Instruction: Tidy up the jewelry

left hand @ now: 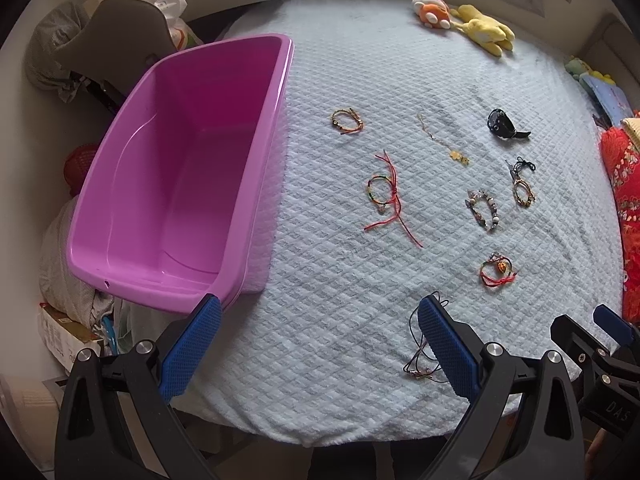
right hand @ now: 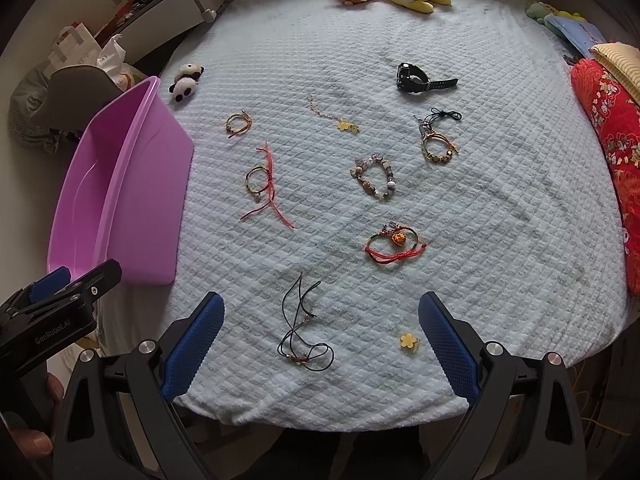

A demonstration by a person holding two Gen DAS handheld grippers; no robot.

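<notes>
A glossy, smooth purple plastic tub (left hand: 168,168) sits left of the left gripper's (left hand: 320,344) blue, stippled rubbery pads (left hand: 192,354) (arms matt black plastic with shiny metal screws) on a quilted, soft pale-blue cloth blanket (right hand: 500,208) strewn with cord bracelets (right hand: 394,246).

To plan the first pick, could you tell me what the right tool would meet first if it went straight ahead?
Probably the black cord necklace, lying on the blanket between the open right tool fingers, slightly left of centre. Depth is uncertain.
</notes>
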